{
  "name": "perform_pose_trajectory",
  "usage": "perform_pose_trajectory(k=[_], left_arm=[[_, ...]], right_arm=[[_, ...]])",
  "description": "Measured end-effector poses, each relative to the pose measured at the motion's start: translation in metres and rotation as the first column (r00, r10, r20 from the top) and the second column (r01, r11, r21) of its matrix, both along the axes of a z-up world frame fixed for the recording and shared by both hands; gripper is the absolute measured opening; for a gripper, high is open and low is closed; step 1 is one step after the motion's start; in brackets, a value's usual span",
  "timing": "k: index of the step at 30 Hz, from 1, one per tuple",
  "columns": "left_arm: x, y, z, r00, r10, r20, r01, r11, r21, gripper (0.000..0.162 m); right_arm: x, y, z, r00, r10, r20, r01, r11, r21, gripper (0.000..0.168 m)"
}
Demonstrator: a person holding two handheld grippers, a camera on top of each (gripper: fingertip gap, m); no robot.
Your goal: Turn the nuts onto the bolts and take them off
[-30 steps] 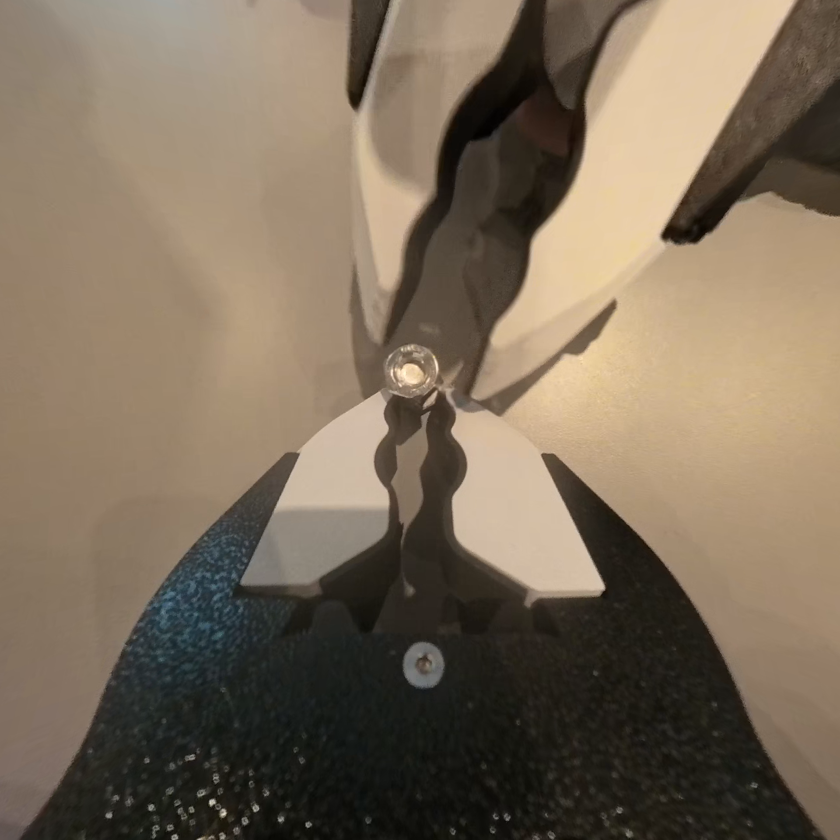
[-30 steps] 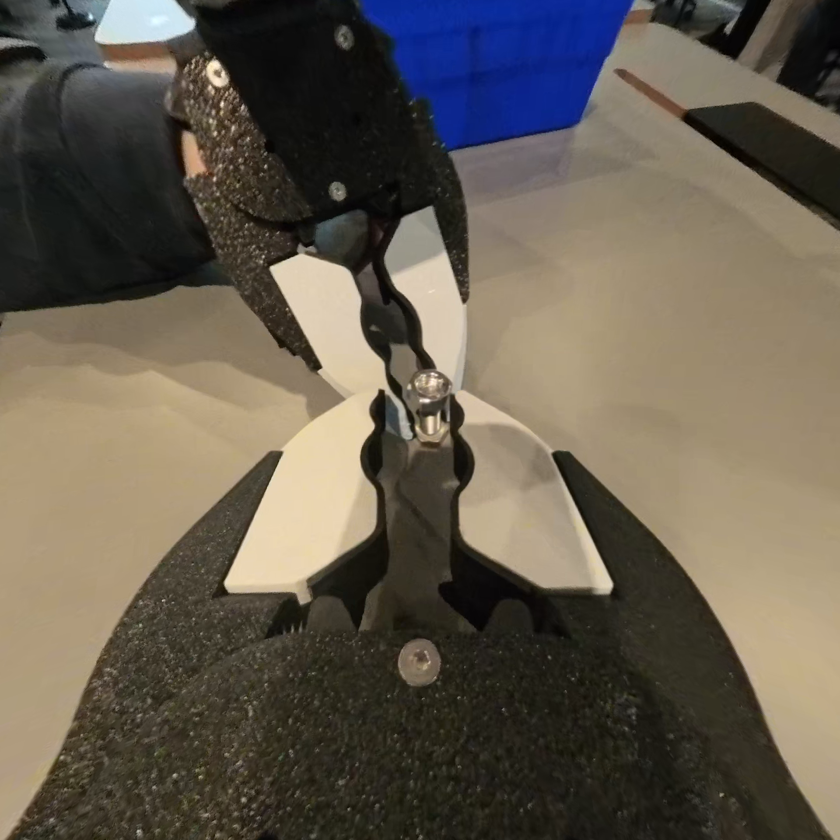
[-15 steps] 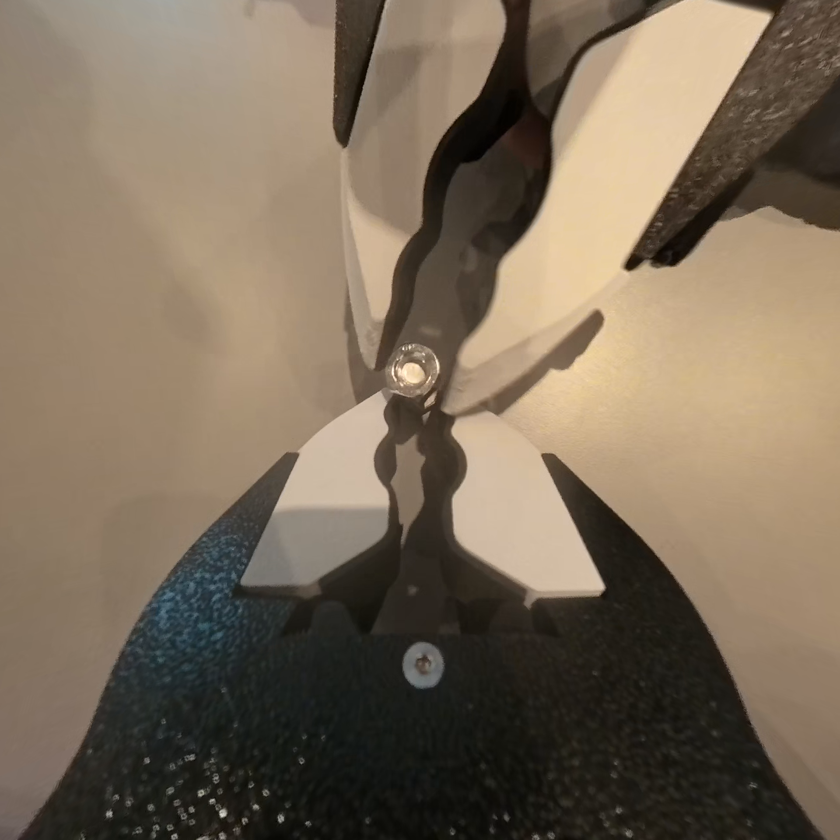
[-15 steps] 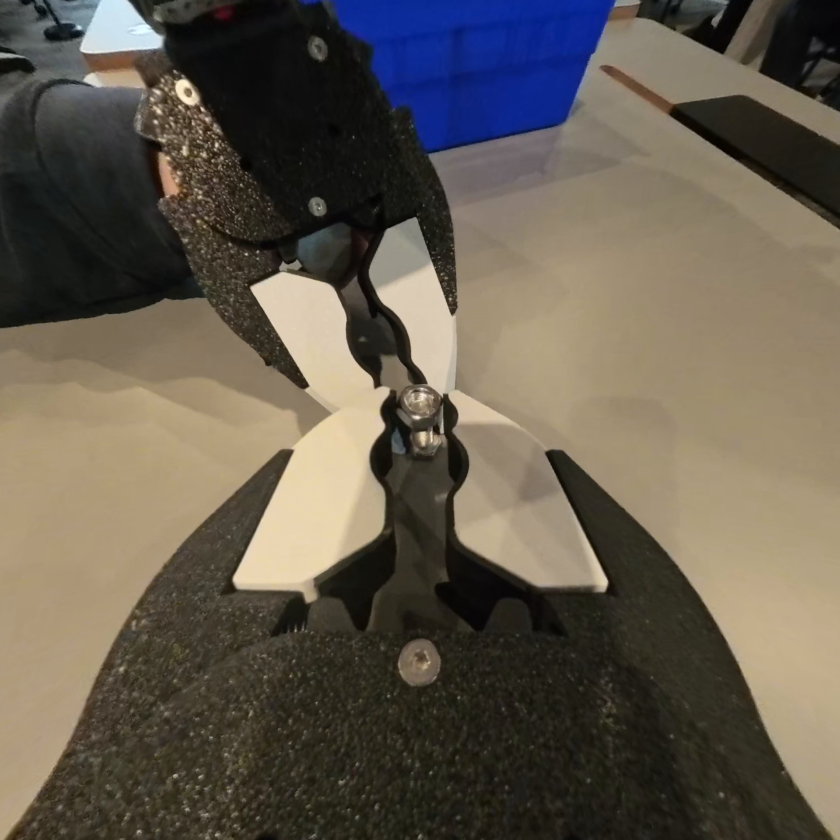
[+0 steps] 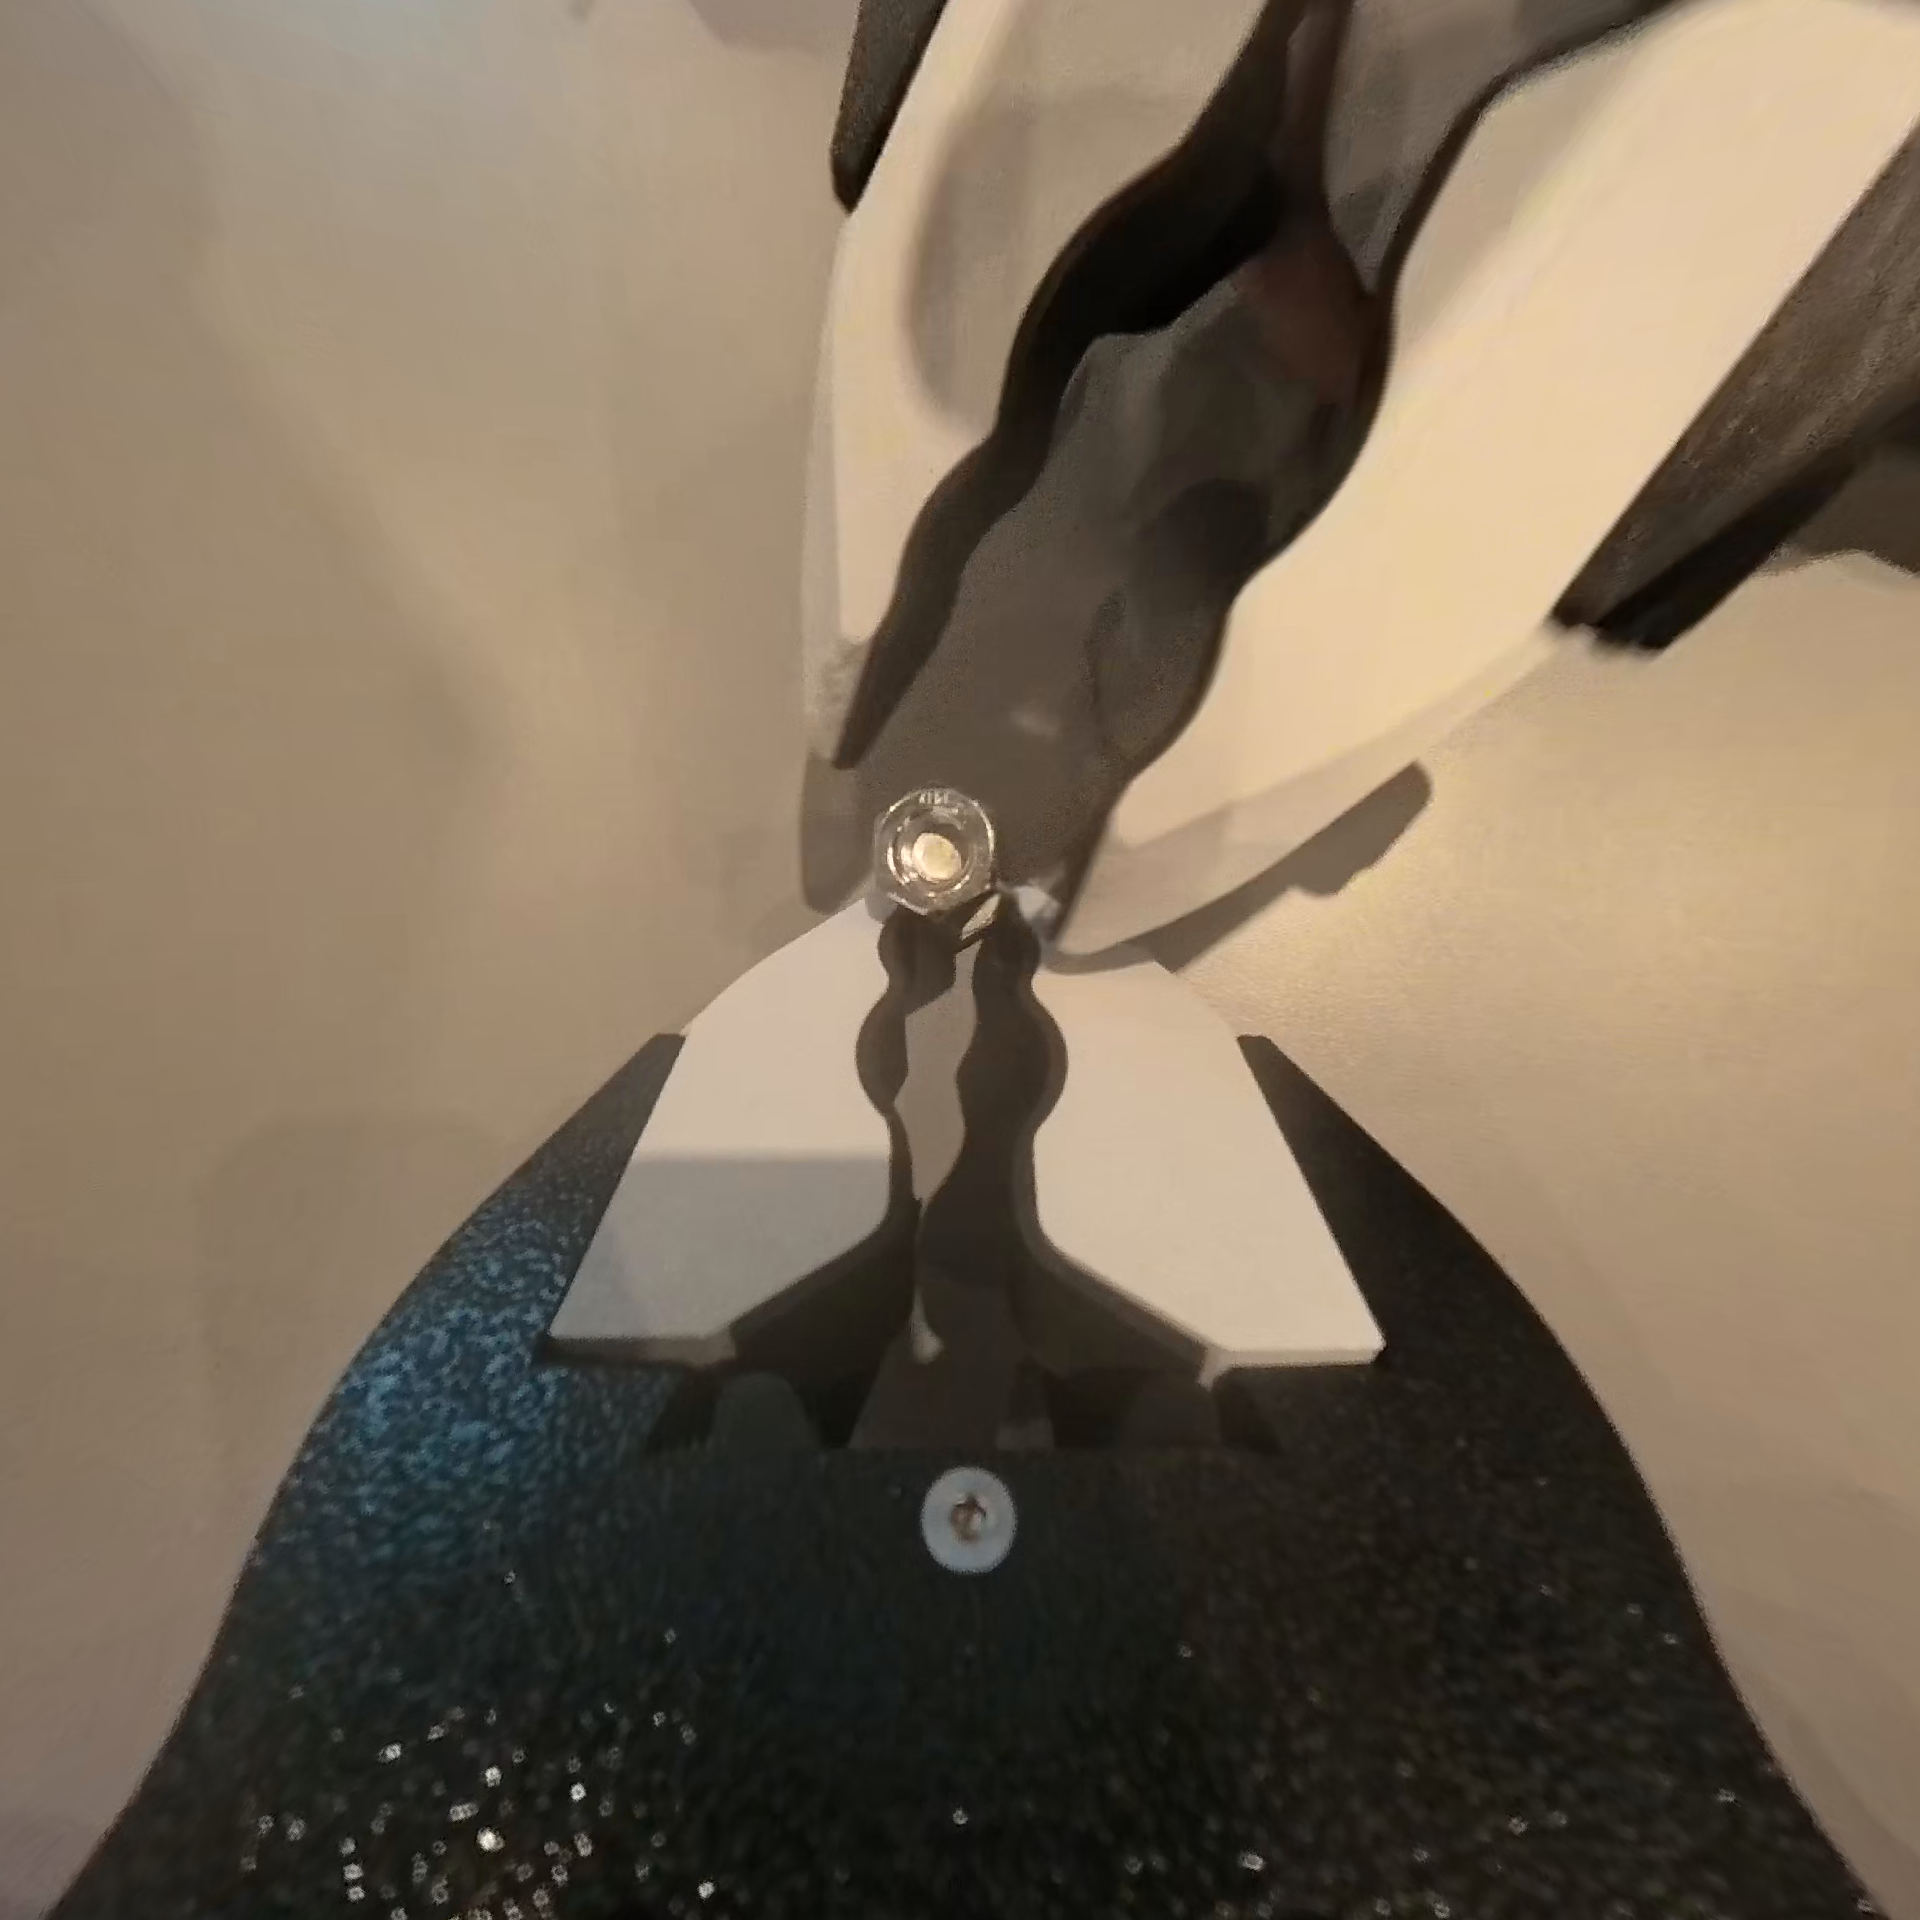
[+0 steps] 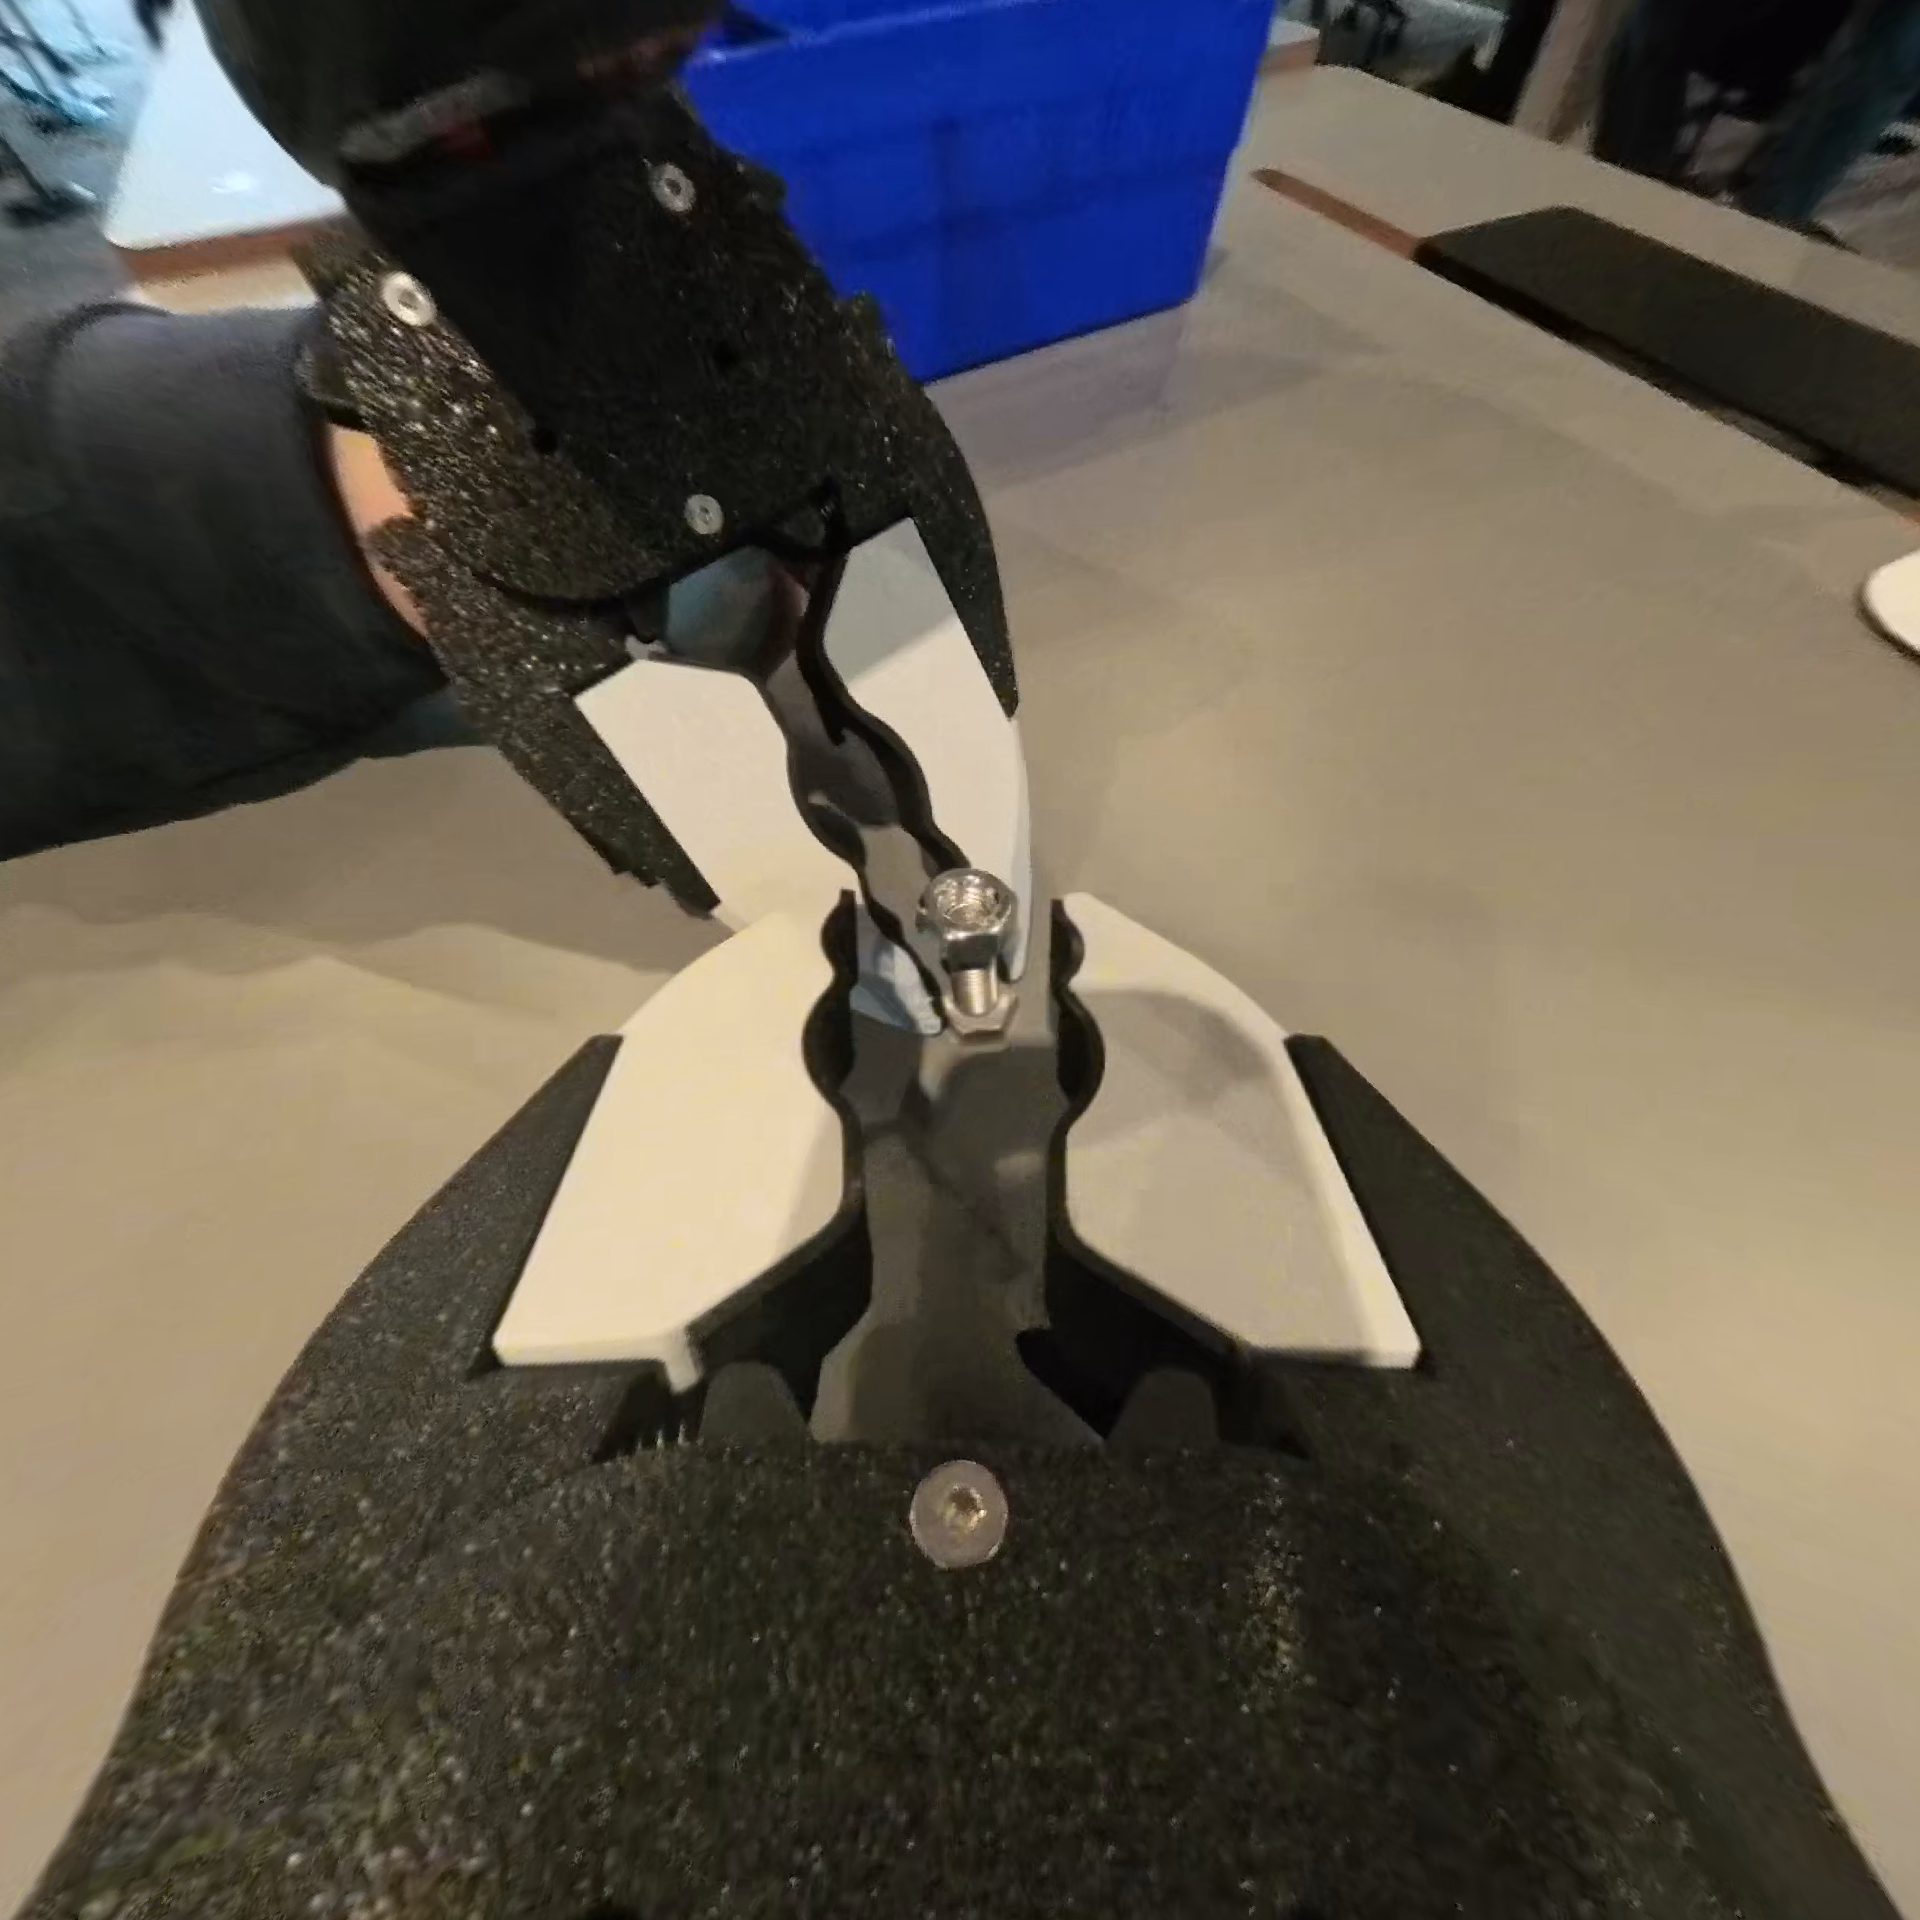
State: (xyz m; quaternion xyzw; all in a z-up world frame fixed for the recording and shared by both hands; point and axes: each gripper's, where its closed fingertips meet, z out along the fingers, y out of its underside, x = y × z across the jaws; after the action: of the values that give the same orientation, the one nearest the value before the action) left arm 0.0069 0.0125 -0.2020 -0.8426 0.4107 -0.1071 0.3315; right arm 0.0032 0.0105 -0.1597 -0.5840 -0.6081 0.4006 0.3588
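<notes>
Two grippers met tip to tip over beige table (image 6: 1455,727). Left gripper (image 5: 951,925): nearly closed, pinching small steel bolt (image 6: 972,987) along its length, clear of the table. Nut (image 6: 966,914) seated at far end of bolt, bare thread showing beneath. Right gripper (image 6: 953,909): partly open, straddling the bolt, no contact seen on either side. Blue bin (image 6: 987,187) behind, well apart. Dark sleeve (image 6: 156,571) behind left gripper.

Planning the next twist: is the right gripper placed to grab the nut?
Probably yes: the right gripper has open jaws straddling the nut on the bolt that the left gripper clamps, with nothing between.
</notes>
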Motion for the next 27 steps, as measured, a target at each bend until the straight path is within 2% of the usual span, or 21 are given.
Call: perform_pose_trajectory(k=[3,6,7,12,16,17,19,24,27], left_arm=[[0.0,0.0,0.0,1.0,-0.001,0.0,0.001,1.0,0.0,0.015],[0.0,0.0,0.0,1.0,-0.001,0.004,0.001,1.0,-0.002,0.015],[0.0,0.0,0.0,1.0,-0.001,0.005,0.001,1.0,-0.002,0.015],[0.0,0.0,0.0,1.0,-0.004,0.002,0.004,1.0,0.0,0.015],[0.0,0.0,0.0,1.0,-0.006,0.002,0.006,1.0,0.005,0.015],[0.0,0.0,0.0,1.0,-0.007,-0.002,0.007,1.0,0.006,0.015],[0.0,0.0,0.0,1.0,-0.006,-0.001,0.006,1.0,0.001,0.015],[0.0,0.0,0.0,1.0,-0.007,-0.001,0.007,1.0,0.001,0.015],[0.0,0.0,-0.001,1.0,-0.007,0.0,0.007,1.0,0.002,0.015]], right_arm=[[0.007,0.001,0.0,1.0,0.028,-0.001,-0.028,0.999,-0.018,0.034],[0.012,-0.014,-0.004,0.991,0.129,0.028,-0.127,0.99,-0.063,0.018],[0.012,-0.015,-0.006,0.99,0.138,0.043,-0.134,0.988,-0.076,0.018],[0.005,-0.002,0.002,0.999,0.045,-0.013,-0.045,0.999,-0.011,0.035],[0.007,-0.01,-0.002,0.995,0.095,0.011,-0.095,0.995,-0.006,0.03],[0.01,-0.013,-0.003,0.993,0.119,0.022,-0.118,0.993,-0.026,0.018],[0.01,-0.01,-0.004,0.994,0.105,0.027,-0.103,0.993,-0.055,0.02],[0.006,-0.002,-0.004,0.999,0.048,0.024,-0.049,0.999,0.006,0.031],[0.01,-0.017,-0.007,0.989,0.138,0.048,-0.135,0.989,-0.063,0.007]])
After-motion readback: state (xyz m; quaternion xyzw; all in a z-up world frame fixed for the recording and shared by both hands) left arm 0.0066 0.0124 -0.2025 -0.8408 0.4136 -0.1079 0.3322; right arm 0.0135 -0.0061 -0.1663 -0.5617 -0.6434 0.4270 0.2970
